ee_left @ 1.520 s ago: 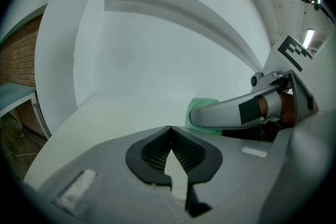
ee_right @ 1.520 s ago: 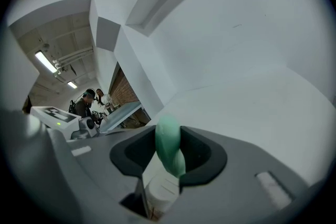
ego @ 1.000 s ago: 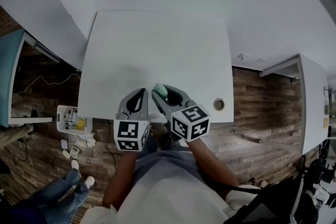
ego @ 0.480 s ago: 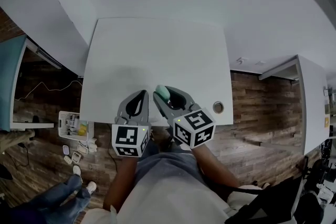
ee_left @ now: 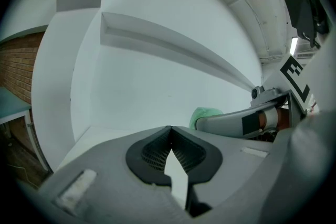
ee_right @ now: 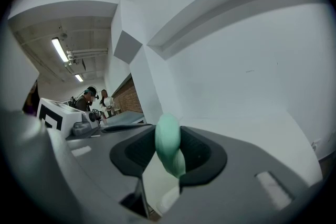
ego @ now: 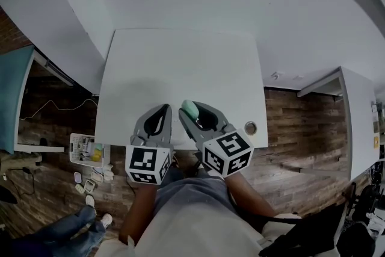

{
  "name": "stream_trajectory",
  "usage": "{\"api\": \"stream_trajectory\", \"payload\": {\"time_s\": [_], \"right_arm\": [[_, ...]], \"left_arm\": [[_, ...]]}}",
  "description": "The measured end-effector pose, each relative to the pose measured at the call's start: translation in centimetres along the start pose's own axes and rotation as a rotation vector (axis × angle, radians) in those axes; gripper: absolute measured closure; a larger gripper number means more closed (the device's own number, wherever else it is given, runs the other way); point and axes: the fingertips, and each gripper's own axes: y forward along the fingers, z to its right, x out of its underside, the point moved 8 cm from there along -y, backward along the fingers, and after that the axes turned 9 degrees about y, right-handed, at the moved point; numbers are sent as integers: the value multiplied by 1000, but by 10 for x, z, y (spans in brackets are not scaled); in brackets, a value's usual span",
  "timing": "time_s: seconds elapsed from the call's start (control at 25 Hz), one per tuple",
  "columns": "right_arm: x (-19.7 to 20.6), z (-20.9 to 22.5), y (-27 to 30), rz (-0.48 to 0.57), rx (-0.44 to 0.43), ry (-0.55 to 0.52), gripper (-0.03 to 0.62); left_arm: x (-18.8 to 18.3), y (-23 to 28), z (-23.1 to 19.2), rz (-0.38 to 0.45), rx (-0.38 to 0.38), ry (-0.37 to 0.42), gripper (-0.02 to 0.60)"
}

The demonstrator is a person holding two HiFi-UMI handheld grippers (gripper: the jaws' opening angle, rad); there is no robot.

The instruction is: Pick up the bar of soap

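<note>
Soap shows in the head view as a small, smooth, pale green lump with round ends. It sits at the tip of the right claw, over the near part of the flat white desk. The left claw is just beside it, grey and pointed.

In the left gripper view, the left claw is pressed together with nothing in it. The green soap peeks out to its right.

In the right gripper view, the right claw pinches the soap between its dark ribbed pads. The soap stands on its thin edge, above the desk.
</note>
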Motion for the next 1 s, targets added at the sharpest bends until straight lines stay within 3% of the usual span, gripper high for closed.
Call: {"api": "stream_trajectory", "payload": {"time_s": [1.0], "right_arm": [[-16, -8, -17, 35, -10, -44, 459]], "left_arm": [[-20, -4, 9, 39, -6, -3, 580]]}}
